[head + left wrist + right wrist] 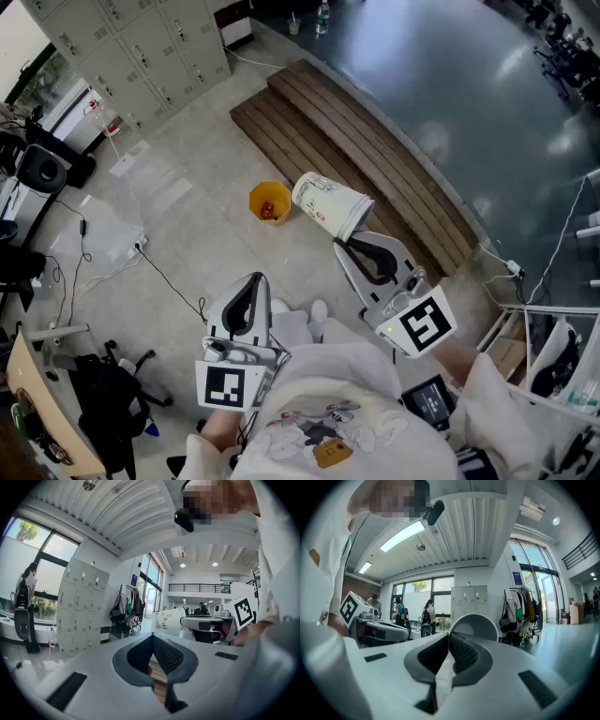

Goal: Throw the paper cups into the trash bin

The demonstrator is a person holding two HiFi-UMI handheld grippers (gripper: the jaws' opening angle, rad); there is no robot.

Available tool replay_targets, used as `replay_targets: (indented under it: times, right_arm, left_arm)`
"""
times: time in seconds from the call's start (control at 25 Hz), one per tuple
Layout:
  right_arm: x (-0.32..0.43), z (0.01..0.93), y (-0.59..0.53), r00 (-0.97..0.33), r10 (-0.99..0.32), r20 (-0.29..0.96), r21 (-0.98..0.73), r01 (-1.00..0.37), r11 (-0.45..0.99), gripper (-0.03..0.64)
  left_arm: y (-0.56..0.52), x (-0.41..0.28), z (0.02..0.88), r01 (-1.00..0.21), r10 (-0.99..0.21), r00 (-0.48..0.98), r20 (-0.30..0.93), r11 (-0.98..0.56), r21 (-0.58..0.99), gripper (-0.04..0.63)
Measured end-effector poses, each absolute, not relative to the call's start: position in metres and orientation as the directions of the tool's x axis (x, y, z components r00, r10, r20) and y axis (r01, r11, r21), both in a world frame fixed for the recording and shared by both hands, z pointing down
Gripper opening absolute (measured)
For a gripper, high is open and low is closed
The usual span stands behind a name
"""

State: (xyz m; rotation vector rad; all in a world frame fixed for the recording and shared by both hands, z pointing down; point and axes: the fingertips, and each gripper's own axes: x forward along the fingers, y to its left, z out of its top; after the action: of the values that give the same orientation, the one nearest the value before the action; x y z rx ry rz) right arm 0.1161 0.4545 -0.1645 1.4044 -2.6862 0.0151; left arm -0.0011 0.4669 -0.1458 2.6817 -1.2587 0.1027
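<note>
Paper cup (328,204): white, held sideways off the floor at the tip of the right tongs (342,242), mouth toward them, bottom pointing away.
Hidden: in the right gripper view only an arc of the cup's rim (474,624) rises past the jaws. The pads cover the pinched piece of wall. The print on the cup is too small to read.
Right tongs (449,633): closed on the cup's thin wall, jaws almost together.
Left tongs (258,277): jaws meet tip to tip with nothing between them. They sit to the left of the right pair and a little further back.
Left gripper view: the left tongs (153,634) fill the lower half, and the cup (168,619) shows above them on the right.
Trash bin (269,201): small and orange, on the floor ahead of the left tongs, just left of the held cup. Something red lies inside, and I cannot tell what.
Wooden steps (375,159): beyond the right tongs, behind the cup and bin.
Lockers (131,47): far ahead and left of the left tongs.
Cable (169,277): on the floor left of the left tongs.
</note>
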Motion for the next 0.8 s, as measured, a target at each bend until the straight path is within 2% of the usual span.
replay_targets:
  times: [0.52, 0.8]
  right_arm:
    - [0.125, -0.148, 0.468, -0.508, -0.857, 0.083, -0.042, -0.861, 0.507, 0.025]
    - [0.135, -0.150, 0.466, -0.538, -0.842, 0.049, -0.076, -0.842, 0.534, 0.025]
  left_arm:
    - [0.473, 0.004, -0.142, -0.757, -0.750, 0.651, 0.117, -0.628, 0.182, 0.006]
    - [0.475, 0.016, -0.142, -0.774, -0.765, 0.632, 0.124, -0.612, 0.163, 0.005]
